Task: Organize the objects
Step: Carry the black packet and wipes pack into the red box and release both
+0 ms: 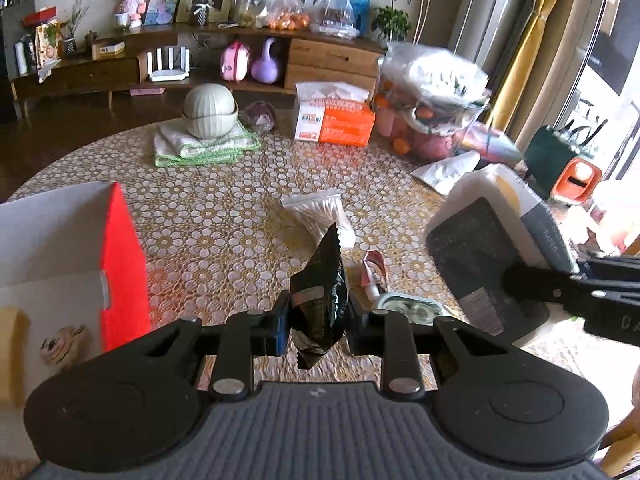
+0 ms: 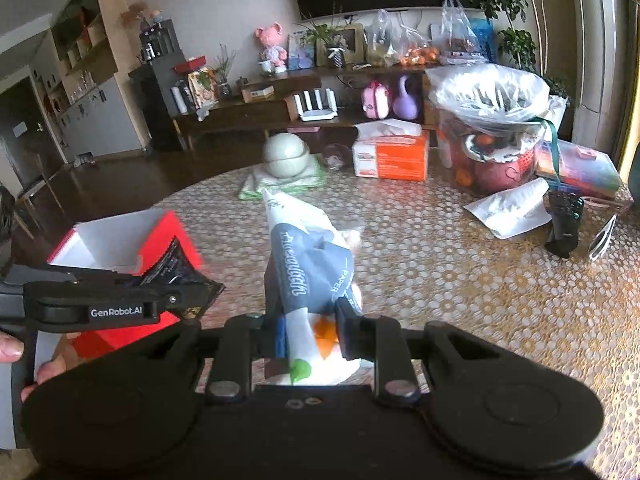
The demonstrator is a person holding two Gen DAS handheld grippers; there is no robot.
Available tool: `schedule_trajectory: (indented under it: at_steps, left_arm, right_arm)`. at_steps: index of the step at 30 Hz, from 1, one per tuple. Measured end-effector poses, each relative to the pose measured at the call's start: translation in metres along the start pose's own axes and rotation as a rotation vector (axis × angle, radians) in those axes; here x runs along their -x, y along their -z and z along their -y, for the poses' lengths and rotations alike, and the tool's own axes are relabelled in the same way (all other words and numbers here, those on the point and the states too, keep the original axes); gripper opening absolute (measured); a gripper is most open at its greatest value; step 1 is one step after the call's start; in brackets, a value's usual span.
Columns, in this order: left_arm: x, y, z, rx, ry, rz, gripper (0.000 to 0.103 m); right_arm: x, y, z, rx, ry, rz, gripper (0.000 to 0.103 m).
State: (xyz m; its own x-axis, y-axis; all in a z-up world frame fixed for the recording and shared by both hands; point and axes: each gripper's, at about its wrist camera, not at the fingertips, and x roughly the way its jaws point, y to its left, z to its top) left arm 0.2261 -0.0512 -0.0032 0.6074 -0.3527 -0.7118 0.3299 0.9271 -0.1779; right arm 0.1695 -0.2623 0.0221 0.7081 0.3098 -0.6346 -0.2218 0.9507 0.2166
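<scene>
Gripping a small black foil sachet (image 1: 320, 296) between its closed pads, the left gripper (image 1: 318, 320) holds it clear of the table (image 1: 224, 216), the sachet's serrated top edge tilted up and to the right. In the right wrist view the same sachet (image 2: 176, 268) juts from that gripper's tip, in front of the red box (image 2: 132, 240), whose white inside faces up; whether the sachet is over the opening or just short of it is hard to tell from this angle. The right gripper (image 2: 312, 332) is clamped on a soft white and grey paper pack (image 2: 308, 280) printed with orange and green shapes, held upright above the tabletop. From the left wrist that pack (image 1: 496, 240) shows at the right edge, pinched by the other tool's black fingers (image 1: 536, 280).

On the table below lie a clear bag of cotton swabs (image 1: 320, 216), a small red and white tube (image 1: 374, 272) beside it, and a pale oval tin (image 1: 408, 306) close to the tube. Farther back sit a pale green lidded bowl (image 1: 209, 110) on folded green-edged cloths (image 1: 204, 146), an orange and white tissue box (image 1: 334, 118), and a clear bag of fruit (image 1: 432, 108). A white pouch (image 2: 510, 208) and a dark remote (image 2: 564, 220) lie toward the right. A person's fingers (image 2: 12, 348) show at the left edge of the right wrist view.
</scene>
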Motion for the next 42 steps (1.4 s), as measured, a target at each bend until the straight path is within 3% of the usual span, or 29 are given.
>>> schedule_trajectory:
  at_steps: [9,17,32,42]
  left_arm:
    - [0.067,0.018,-0.018,0.044,0.020,0.064,0.026]
    - [0.107,0.033,-0.051,0.088,-0.012,0.090,0.026]
    - [0.148,0.048,-0.128,0.156,-0.126,0.135,0.026]
    - [0.145,0.045,-0.180,0.178,-0.240,0.126,0.026]
  right_arm:
    - [0.024,0.005,-0.058,0.032,-0.048,0.015,0.023]
    - [0.018,0.007,-0.111,0.078,-0.098,0.018,0.023]
    - [-0.033,-0.011,-0.207,0.175,-0.160,-0.016,0.023]
    - [-0.085,-0.027,-0.242,0.211,-0.162,-0.065,0.023]
